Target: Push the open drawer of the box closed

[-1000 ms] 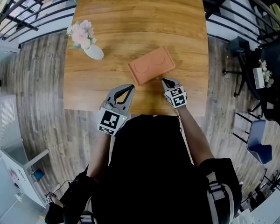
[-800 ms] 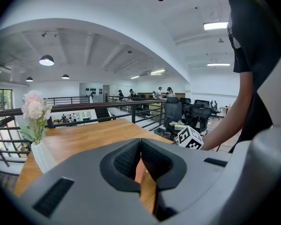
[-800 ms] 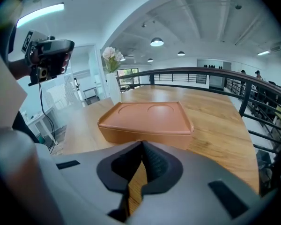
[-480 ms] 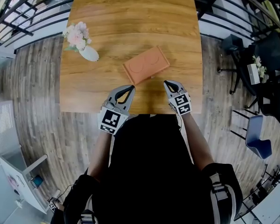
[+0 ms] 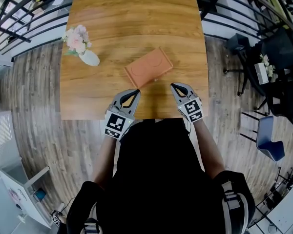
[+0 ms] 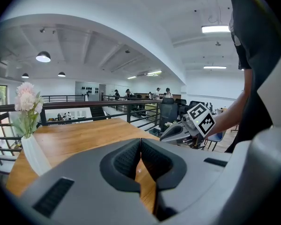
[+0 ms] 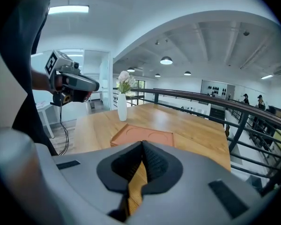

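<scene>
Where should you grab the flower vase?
Probably the middle of the white vase, coming in level from the side. It stands upright and narrow, so jaws fit across it, and the flowers crowd its top.

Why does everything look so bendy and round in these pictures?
Head view: the wide lens bows the edges of the table and the floorboards. Left gripper view: black round corners, and the ceiling light glares white. Right gripper view: the railing bends into an arc; the box looks sharp.

Flower vase (image 5: 89,57), wooden table (image 5: 136,23), railing (image 5: 19,18)
</scene>
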Demonstrator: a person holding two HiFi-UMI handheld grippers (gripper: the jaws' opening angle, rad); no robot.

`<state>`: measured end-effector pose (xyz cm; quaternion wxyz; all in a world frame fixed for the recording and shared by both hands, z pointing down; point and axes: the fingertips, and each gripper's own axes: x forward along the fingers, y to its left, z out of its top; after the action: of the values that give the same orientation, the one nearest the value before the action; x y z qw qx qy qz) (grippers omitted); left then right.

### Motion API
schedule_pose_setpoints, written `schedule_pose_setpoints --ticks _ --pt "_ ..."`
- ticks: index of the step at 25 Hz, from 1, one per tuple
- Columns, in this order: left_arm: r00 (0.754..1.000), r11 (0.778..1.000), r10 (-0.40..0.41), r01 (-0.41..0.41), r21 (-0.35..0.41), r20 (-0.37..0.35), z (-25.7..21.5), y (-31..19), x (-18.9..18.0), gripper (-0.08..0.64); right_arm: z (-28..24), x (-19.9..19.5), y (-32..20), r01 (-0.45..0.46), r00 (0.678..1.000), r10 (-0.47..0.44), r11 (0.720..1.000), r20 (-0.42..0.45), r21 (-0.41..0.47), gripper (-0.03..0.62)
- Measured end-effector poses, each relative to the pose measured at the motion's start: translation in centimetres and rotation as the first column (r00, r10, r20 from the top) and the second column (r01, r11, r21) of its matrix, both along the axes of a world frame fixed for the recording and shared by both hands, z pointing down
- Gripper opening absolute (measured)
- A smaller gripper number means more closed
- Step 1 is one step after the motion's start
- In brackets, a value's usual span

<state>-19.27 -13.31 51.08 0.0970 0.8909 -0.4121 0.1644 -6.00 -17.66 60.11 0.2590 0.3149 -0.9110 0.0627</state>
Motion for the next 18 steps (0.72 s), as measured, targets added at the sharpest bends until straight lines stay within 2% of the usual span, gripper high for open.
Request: schedule_pose_setpoints --ticks 9,13,18 --pt "1.0 1.0 0.0 0.0 -0.017 -0.011 1.1 0.2 -0.3 0.023 -2.1 -1.1 0.8 0.038 0.998 -0.04 0.999 0.041 0.029 0.014" --pt "1.0 1.0 -0.009 0.009 -0.029 -0.012 1.9 0.4 -0.8 0.023 -3.1 -2.0 1.2 0.053 0.995 -0.056 0.998 0.086 0.033 0.015" --pt "1.0 0.999 -0.014 0.014 -0.031 -0.013 1.9 0.1 -0.8 0.023 -3.3 -1.7 1.2 0.055 0.995 -0.058 0.998 0.085 0.038 0.015"
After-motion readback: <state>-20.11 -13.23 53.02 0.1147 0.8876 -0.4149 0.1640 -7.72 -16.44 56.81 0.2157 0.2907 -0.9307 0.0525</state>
